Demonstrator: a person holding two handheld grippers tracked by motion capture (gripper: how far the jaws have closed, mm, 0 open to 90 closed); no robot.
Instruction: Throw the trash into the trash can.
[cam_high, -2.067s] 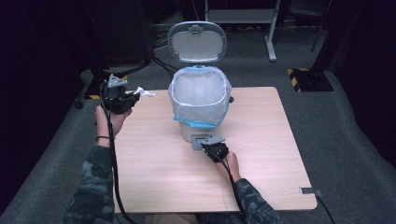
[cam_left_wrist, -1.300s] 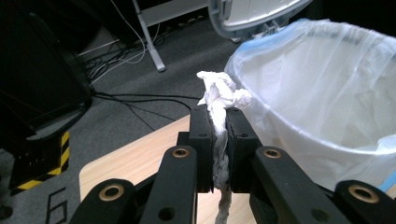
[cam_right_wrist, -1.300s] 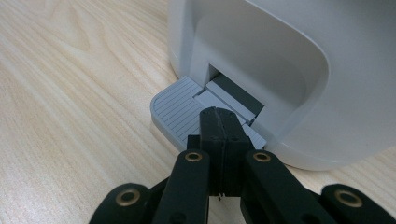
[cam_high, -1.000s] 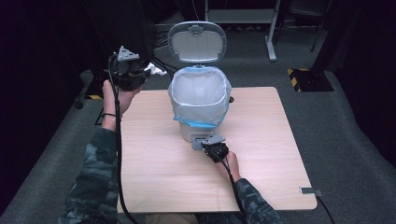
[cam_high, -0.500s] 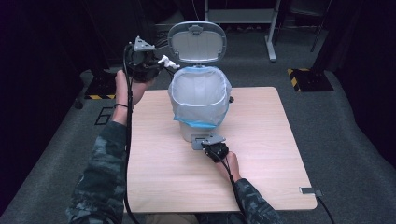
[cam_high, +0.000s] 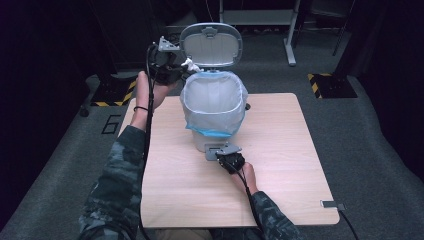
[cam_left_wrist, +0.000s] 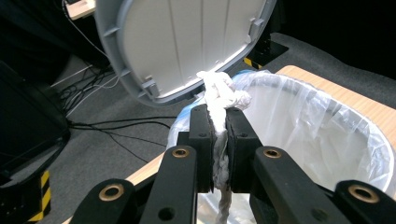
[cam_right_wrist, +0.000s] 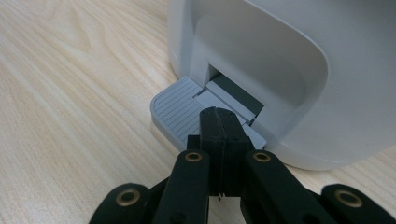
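Crumpled white tissue (cam_left_wrist: 223, 95) is sitting clamped between the left gripper's (cam_left_wrist: 218, 122) jaws, top end bunching out above the jaw tips, a twisted tail hanging down below them. In the high view the tissue (cam_high: 190, 64) is hovering at the bin's rear-left rim, just under the edge of the raised lid (cam_high: 211, 45). The wad is looking to be touching or nearly touching the lid's (cam_left_wrist: 187, 44) inner face; can't tell which.

Left gripper (cam_high: 176, 67) is being held up off the counter, at rim height, by the left hand (cam_high: 150, 90), cable trailing down along the forearm.

Bin (cam_high: 214, 112) is standing upright near the counter's middle, lid swung fully open and standing up behind it. Clear liner (cam_high: 212, 100) is folding over the rim, with a blue band showing at its lower edge. Liner (cam_left_wrist: 322, 126) interior is showing through the plastic, contents not discernible.

Right gripper (cam_right_wrist: 219, 120) is sitting low at the bin's front base, jaws pressed together with nothing between them, tips resting on the ribbed grey pedal (cam_right_wrist: 180, 112). High view is showing the same gripper (cam_high: 227, 159) just in front of the bin, right hand (cam_high: 246, 176) behind it on the wooden counter (cam_high: 300, 165).

Small grey tab (cam_high: 332, 204) is lying at the counter's near-right corner, well apart from everything else.
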